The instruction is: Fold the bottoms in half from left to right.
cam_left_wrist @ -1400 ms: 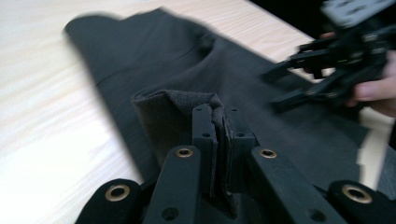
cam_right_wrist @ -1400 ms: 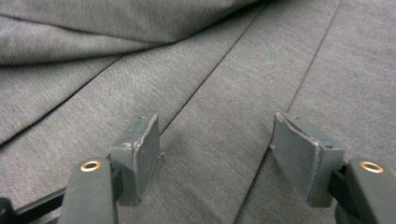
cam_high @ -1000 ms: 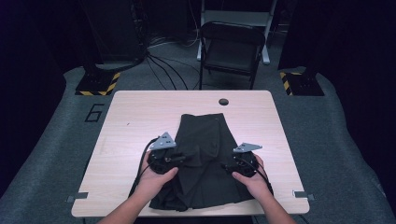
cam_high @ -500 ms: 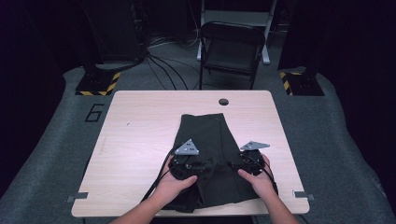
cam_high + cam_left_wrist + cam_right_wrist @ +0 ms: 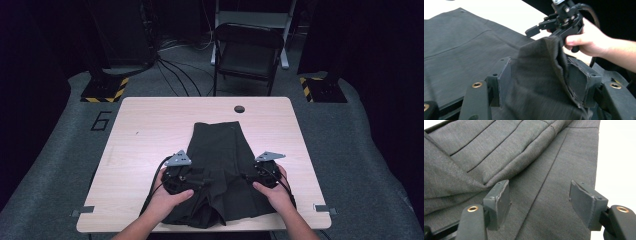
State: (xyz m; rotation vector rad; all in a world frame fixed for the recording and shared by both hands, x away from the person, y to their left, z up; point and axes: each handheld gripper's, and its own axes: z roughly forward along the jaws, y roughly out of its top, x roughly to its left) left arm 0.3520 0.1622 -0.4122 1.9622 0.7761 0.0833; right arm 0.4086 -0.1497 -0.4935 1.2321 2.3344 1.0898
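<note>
— How did the left gripper (image 5: 539, 75) stand?
— Its fingers (image 5: 503, 77) had just been opening; a raised fold of the dark garment (image 5: 220, 150) stood loosely between them.
— And the right gripper (image 5: 540, 203)?
— Fingers wide apart over flat cloth, gripping nothing. The garment lay mid-worktop (image 5: 145, 125), toward the near edge.

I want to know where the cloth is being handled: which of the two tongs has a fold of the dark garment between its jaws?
The left tongs: a raised fold of the dark garment stands between its just-opened jaws. The right tongs hover open over flat cloth.
</note>
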